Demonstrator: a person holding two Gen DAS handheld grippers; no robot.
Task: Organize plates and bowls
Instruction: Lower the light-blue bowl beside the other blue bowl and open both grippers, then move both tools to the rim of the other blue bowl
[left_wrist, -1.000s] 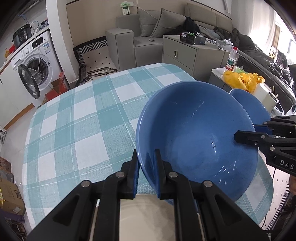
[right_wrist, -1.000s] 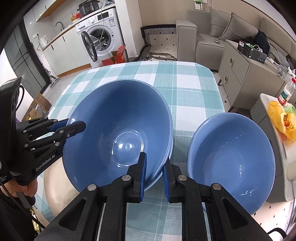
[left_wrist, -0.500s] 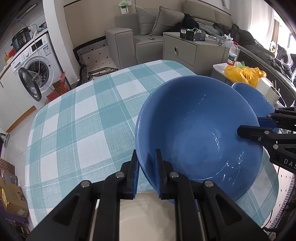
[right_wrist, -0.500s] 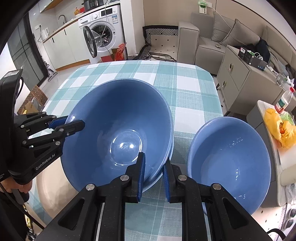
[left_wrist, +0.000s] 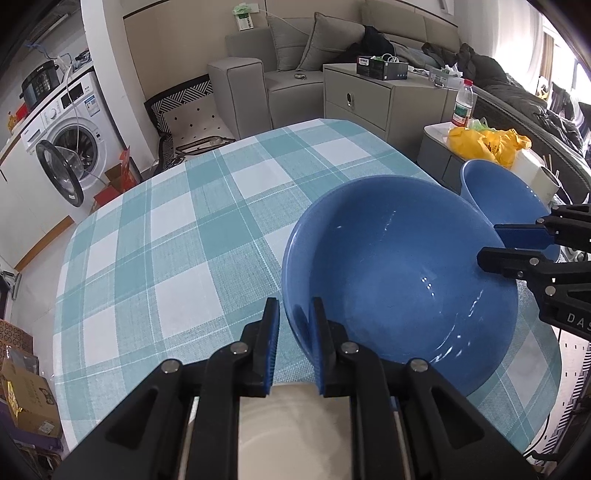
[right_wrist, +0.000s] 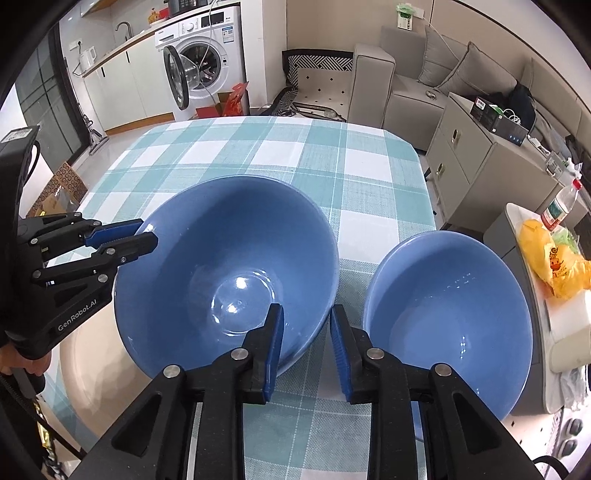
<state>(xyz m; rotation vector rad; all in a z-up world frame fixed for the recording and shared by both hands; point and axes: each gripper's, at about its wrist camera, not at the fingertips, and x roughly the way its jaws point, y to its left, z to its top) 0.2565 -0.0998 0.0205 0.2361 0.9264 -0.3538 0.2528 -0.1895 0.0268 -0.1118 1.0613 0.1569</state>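
Observation:
A large blue bowl (left_wrist: 399, 280) (right_wrist: 225, 269) sits on the checked tablecloth (left_wrist: 177, 236). My left gripper (left_wrist: 293, 343) straddles its near rim with the jaws parted, and it also shows in the right wrist view (right_wrist: 142, 236). My right gripper (right_wrist: 306, 347) is open around the bowl's opposite rim, and it also shows in the left wrist view (left_wrist: 495, 242). A second, smaller blue bowl (right_wrist: 447, 310) (left_wrist: 506, 199) sits just right of the large one. A cream plate (left_wrist: 295, 432) (right_wrist: 92, 350) lies under my left gripper.
The table's right edge runs close behind the smaller bowl. Beyond it stand a side table with a yellow bag (left_wrist: 487, 142) and a bottle (left_wrist: 463, 103), a grey cabinet (left_wrist: 384, 96) and a sofa. A washing machine (left_wrist: 62, 147) stands far left.
Both grippers have opened and let go of the large bowl's rim. The bowl has come down from its tilt and rests on the tablecloth.

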